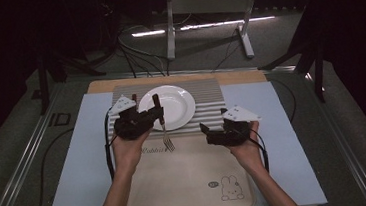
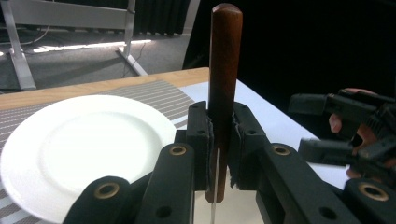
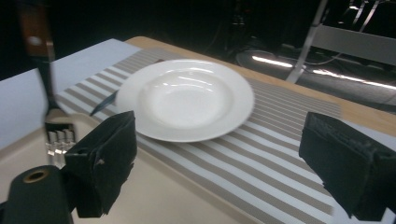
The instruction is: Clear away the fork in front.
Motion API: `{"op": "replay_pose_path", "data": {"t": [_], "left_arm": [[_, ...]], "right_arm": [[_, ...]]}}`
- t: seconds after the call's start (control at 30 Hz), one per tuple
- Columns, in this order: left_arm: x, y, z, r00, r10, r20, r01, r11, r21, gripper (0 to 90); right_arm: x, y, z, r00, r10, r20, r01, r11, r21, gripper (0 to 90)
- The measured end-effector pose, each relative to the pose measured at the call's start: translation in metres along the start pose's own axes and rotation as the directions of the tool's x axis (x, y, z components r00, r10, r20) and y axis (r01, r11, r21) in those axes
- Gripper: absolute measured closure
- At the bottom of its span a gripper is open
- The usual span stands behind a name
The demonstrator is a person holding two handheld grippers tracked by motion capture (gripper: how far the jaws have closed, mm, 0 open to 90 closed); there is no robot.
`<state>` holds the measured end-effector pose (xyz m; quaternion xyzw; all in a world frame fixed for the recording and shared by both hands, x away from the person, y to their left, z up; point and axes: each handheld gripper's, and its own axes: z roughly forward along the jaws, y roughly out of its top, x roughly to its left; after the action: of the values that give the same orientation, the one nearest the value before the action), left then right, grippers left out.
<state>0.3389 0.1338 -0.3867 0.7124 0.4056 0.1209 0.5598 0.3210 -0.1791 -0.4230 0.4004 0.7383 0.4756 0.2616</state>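
A fork [image 1: 164, 130] with a brown wooden handle [image 2: 225, 56] hangs upright, tines down over the back edge of a beige tray [image 1: 187, 173]. My left gripper [image 1: 158, 116] is shut on the handle, its jaws pinching it [image 2: 219, 140] from both sides. The tines [image 3: 58, 140] hover just above the tray's rim. A white plate [image 1: 179, 106] sits on a striped placemat [image 1: 209, 105] just behind the fork. My right gripper [image 1: 206, 134] is open and empty to the right of the fork, low over the tray, its wide-apart pads [image 3: 107, 158] facing the plate [image 3: 187, 98].
The tray, with a rabbit drawing, lies on a pale blue mat [image 1: 279, 139] over a wooden table. A metal stand [image 1: 208, 10] and cables sit on the floor beyond the table. The right gripper [image 2: 308, 125] appears far right in the left gripper view.
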Motion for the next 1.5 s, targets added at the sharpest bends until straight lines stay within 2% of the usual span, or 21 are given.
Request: {"op": "replay_pose_path", "data": {"t": [0.23,0.4,0.67,0.87,1.0,1.1,1.33,1.5], "left_arm": [[0.003,0.001,-0.007,0.9999,0.015,0.009,-0.015,0.999,0.042,80.7],[0.005,0.001,-0.011,0.9995,0.024,0.02,-0.026,0.9971,0.071,80.7],[0.01,0.001,-0.022,0.9983,0.038,0.044,-0.043,0.9933,0.107,80.6],[0.012,-0.003,-0.03,0.9973,0.042,0.06,-0.05,0.9882,0.145,80.6],[0.013,-0.007,-0.034,0.9969,0.046,0.064,-0.056,0.9852,0.162,80.6],[0.014,-0.011,-0.039,0.9957,0.042,0.082,-0.056,0.9834,0.173,80.5],[0.013,-0.017,-0.047,0.9929,0.06,0.103,-0.08,0.974,0.212,80.6],[0.015,-0.025,-0.053,0.9933,0.049,0.105,-0.072,0.9709,0.228,80.5]], "right_arm": [[-0.021,-0.01,-0.016,0.9979,0.032,0.057,-0.031,0.999,-0.017,11.3],[-0.032,-0.017,-0.028,0.9954,0.057,0.077,-0.055,0.998,-0.025,11.3],[-0.051,-0.033,-0.047,0.986,0.091,0.14,-0.084,0.995,-0.051,11.3],[-0.062,-0.045,-0.057,0.9807,0.12,0.155,-0.113,0.992,-0.052,11.2],[-0.066,-0.051,-0.06,0.9784,0.123,0.166,-0.117,0.992,-0.05,11.3],[-0.069,-0.057,-0.064,0.9761,0.124,0.179,-0.118,0.992,-0.042,11.3],[-0.07,-0.061,-0.067,0.976,0.12,0.181,-0.115,0.993,-0.038,11.3],[-0.069,-0.062,-0.066,0.9762,0.122,0.18,-0.117,0.993,-0.035,11.3]]}}
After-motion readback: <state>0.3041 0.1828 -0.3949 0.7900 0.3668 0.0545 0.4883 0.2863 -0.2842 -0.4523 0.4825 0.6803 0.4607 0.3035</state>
